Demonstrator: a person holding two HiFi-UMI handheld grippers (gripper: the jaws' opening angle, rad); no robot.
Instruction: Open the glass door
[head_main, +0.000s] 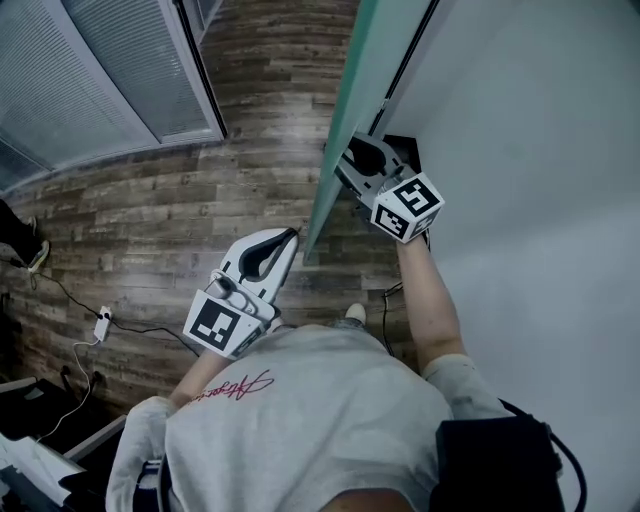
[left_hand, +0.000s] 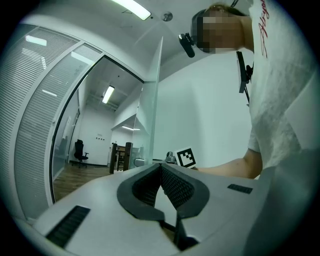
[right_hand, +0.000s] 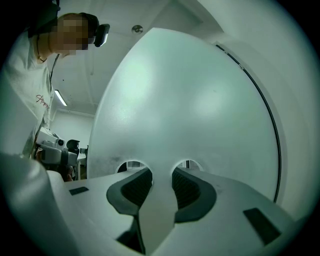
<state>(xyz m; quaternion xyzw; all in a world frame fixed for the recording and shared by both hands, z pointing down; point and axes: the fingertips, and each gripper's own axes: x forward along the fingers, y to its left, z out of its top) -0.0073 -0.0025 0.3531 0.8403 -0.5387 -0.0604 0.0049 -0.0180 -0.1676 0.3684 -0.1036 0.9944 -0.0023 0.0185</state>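
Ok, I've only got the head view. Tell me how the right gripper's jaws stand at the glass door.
Observer: The right gripper has its jaws apart with nothing clamped. The frosted-looking face of the glass door fills its view.
Operator: Now give me the left one.
Observer: The left gripper has its jaw tips together and empty. The door shows edge-on straight ahead of them.
Operator: Say what's in the room ahead.
Observer: A black office chair stands far off, left of the door.

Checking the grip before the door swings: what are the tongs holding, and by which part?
Nothing: left tongs shut empty, right tongs open facing the glass door.
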